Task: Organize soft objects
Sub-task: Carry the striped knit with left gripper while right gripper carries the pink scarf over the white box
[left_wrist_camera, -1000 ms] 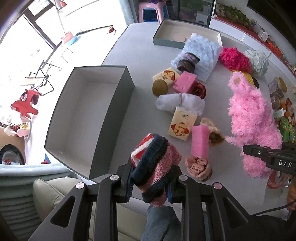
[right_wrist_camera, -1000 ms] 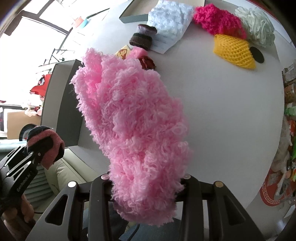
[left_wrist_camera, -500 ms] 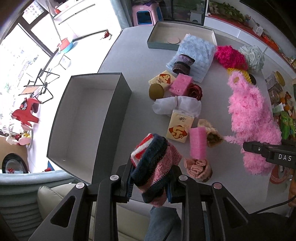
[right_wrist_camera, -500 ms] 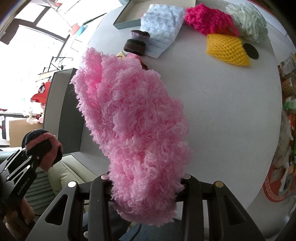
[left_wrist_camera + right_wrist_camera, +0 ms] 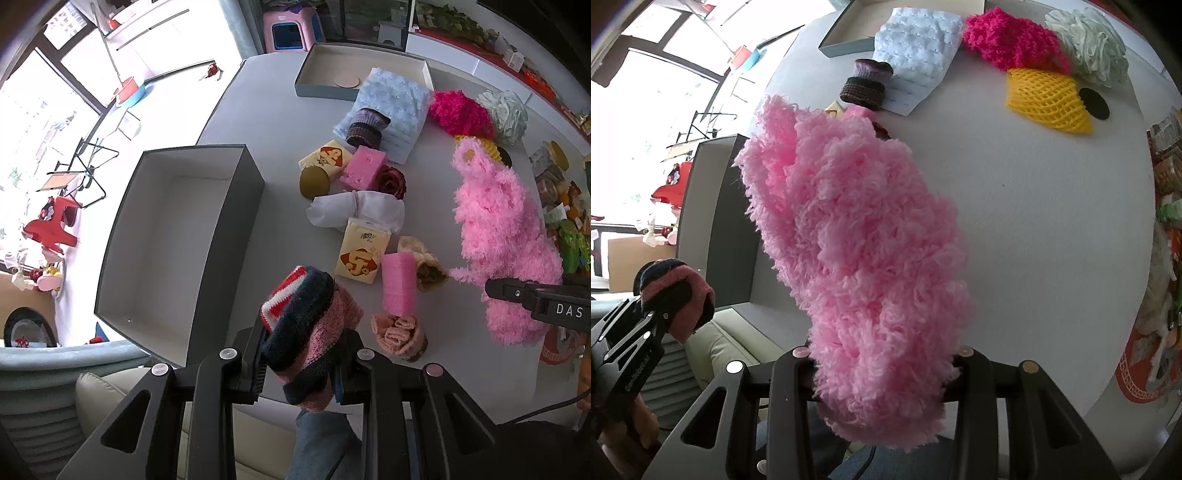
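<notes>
My left gripper (image 5: 301, 354) is shut on a rolled knit sock (image 5: 306, 325), navy, pink and red-white striped, held above the table's near edge. It also shows in the right wrist view (image 5: 674, 295). My right gripper (image 5: 882, 373) is shut on a fluffy pink scarf (image 5: 849, 240), which hangs above the table; it shows at the right of the left wrist view (image 5: 506, 236). An open grey box (image 5: 173, 240) stands empty at the left of the table.
Soft items lie mid-table: tissue packs (image 5: 360, 254), a pink foam roll (image 5: 399, 284), pink sponge (image 5: 364, 166), rolled socks (image 5: 399, 336), blue cloth (image 5: 391, 110). Farther back are a magenta fluffy piece (image 5: 1012, 40), yellow net (image 5: 1045, 99), white pouf (image 5: 1089, 44) and a shallow tray (image 5: 362, 70).
Both grippers have risen a little with their loads, so the table looks farther away. Nothing was let go.
</notes>
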A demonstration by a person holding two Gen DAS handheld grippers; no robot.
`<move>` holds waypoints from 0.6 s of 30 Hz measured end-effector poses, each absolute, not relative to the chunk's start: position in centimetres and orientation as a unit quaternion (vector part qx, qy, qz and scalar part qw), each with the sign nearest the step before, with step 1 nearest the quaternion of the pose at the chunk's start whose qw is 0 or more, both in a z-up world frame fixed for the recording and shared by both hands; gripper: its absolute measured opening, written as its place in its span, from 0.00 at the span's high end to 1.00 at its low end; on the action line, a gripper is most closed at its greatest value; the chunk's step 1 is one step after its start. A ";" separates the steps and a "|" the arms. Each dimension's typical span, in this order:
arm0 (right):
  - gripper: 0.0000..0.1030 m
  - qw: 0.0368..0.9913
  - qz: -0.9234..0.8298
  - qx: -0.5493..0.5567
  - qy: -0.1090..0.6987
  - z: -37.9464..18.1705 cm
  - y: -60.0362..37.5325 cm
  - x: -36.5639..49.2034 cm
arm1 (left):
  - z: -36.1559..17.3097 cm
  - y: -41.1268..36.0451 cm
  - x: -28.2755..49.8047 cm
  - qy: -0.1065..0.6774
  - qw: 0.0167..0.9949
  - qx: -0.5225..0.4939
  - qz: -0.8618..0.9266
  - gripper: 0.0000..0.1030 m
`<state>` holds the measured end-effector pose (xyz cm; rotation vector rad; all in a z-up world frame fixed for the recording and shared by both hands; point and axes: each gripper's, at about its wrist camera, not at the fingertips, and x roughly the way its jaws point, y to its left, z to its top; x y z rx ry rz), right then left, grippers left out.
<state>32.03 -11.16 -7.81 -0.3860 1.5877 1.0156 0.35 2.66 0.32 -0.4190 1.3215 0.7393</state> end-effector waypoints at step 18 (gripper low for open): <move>0.59 0.627 0.399 -0.146 0.653 -4.5 -7.5 28.6 | 1.2 10.8 -4.2 0.555 0.741 -0.214 0.312 0.73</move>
